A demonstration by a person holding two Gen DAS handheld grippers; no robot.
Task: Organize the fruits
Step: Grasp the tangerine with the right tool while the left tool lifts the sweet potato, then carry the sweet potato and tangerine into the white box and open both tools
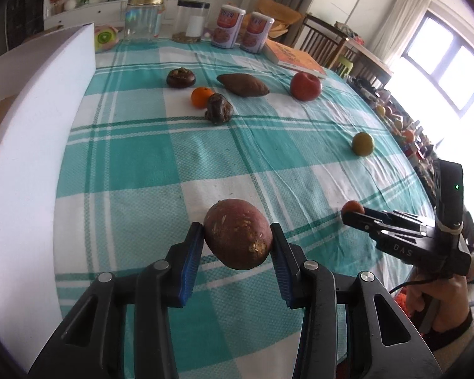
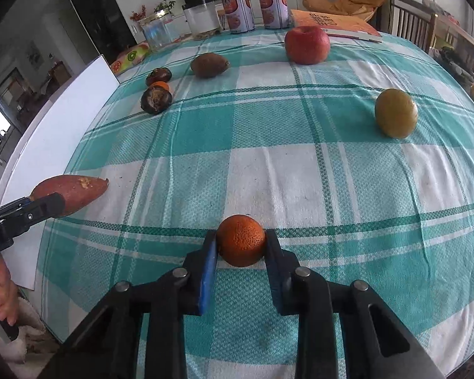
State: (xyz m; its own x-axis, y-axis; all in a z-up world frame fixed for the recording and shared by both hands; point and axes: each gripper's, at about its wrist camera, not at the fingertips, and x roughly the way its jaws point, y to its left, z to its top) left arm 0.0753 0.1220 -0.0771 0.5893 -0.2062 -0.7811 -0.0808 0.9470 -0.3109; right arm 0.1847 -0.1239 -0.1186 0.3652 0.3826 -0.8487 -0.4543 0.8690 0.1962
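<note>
The reddish sweet potato (image 1: pixel 238 237) sits pinched between the two blue-lined fingers of the left tongs (image 1: pixel 237 246), closed on its fat middle and held just above the counter (image 1: pixel 205 158). Its skin is matte, dusty and scarred with pale scabs, tapering to a blunt point. The right tongs (image 2: pixel 240 246) are closed on a small mandarin (image 2: pixel 241 240), round, with coarse pitted peel.

Nothing looks sorted yet, I judge: two pieces are in hand and the rest lie scattered. Far ahead of the left tongs lie a second, browner sweet potato (image 1: pixel 242 84), a glossy little orange (image 1: pixel 200 97) and two dark knobbly lumps (image 1: pixel 218 109) (image 1: pixel 180 78), possibly water chestnuts. Ahead and right of the right tongs sit a smooth red apple (image 2: pixel 306 44) and a yellow-green fruit (image 2: pixel 395 113). The checked cloth (image 2: pixel 300 164) is woven and slightly wrinkled.
</note>
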